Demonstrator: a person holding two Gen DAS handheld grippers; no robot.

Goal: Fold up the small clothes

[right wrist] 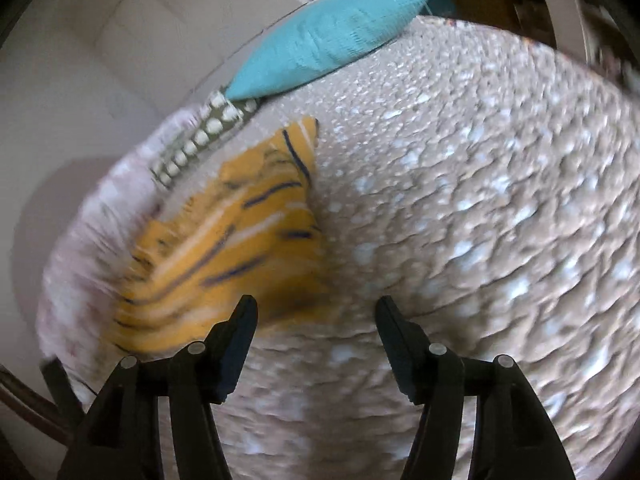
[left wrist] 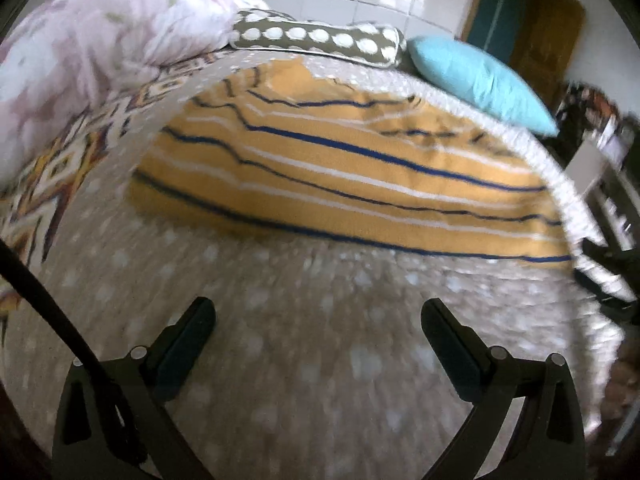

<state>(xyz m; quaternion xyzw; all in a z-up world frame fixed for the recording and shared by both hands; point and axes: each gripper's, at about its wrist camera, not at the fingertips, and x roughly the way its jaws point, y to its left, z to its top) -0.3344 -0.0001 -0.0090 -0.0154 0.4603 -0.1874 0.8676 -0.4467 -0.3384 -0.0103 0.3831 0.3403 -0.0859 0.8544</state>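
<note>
Garment: yellow striped cloth (left wrist: 344,176) lies flat on the bed (left wrist: 280,340), ahead of my left hand-held gripper (left wrist: 318,322) and apart from its tips. Left jaws released, wide, nothing between them. From my right hand-held gripper (right wrist: 316,314), the same cloth (right wrist: 224,248) sits ahead and to the left, its near edge just beside the left fingertip; contact I cannot tell, frame blurred. Right jaws also released, empty. Teal pillow (left wrist: 480,80) and dotted pillow (left wrist: 320,42) lie beyond the cloth.
</note>
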